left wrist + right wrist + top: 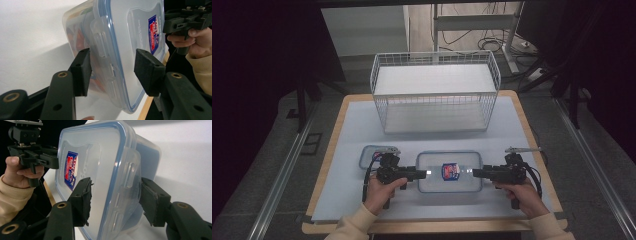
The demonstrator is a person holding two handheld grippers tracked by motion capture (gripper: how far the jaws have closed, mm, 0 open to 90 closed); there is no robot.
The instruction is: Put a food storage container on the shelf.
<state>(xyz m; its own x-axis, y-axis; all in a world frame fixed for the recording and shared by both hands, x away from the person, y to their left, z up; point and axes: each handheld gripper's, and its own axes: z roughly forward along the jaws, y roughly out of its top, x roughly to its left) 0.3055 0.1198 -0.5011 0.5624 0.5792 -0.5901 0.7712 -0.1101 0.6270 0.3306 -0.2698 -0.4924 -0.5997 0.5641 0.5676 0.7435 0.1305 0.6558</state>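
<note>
At the left of the desk [347, 165], a small clear plastic tub with a blue-rimmed lid [370, 156] lies just behind the left gripper [425, 173]. That gripper's jaws stand apart, one on each side of the left-end latch of the clear rectangular plastic food container with a blue-sealed lid and a red-and-blue label [449, 171], which lies flat at the front centre of the desk. The right gripper [473, 173] meets the container's right end, its jaws likewise spread astride that latch. Behind stands a white wire basket [435, 92].
</note>
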